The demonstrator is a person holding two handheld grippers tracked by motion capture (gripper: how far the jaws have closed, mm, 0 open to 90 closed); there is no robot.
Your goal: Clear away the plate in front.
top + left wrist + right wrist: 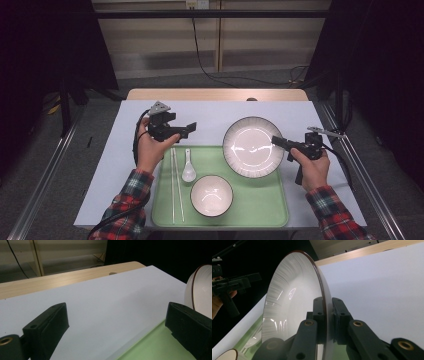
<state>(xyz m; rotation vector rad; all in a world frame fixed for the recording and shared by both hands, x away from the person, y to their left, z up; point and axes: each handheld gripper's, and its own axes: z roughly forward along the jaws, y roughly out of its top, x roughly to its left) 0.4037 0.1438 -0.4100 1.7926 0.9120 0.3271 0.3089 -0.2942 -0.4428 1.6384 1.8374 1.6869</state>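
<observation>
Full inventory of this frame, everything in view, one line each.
Round ribbed plate with dark rim: 1, white, over the tray's far right corner, rim pinched by the right gripper.
Small round bowl with dark rim: 1, white, near middle of the tray.
Ceramic soup spoon: 1, white, on the tray beside the bowl.
Chopsticks: 1 pair, pale, along the tray's left side.
Rectangular tray: 1, light green, on the mat.
Mat: 1, pale grey-white, covering the wooden table.
Left gripper: 1, black, open, above the tray's far left corner.
Right gripper: 1, black, shut on the plate rim.
Sleeves: 2, red plaid.
</observation>
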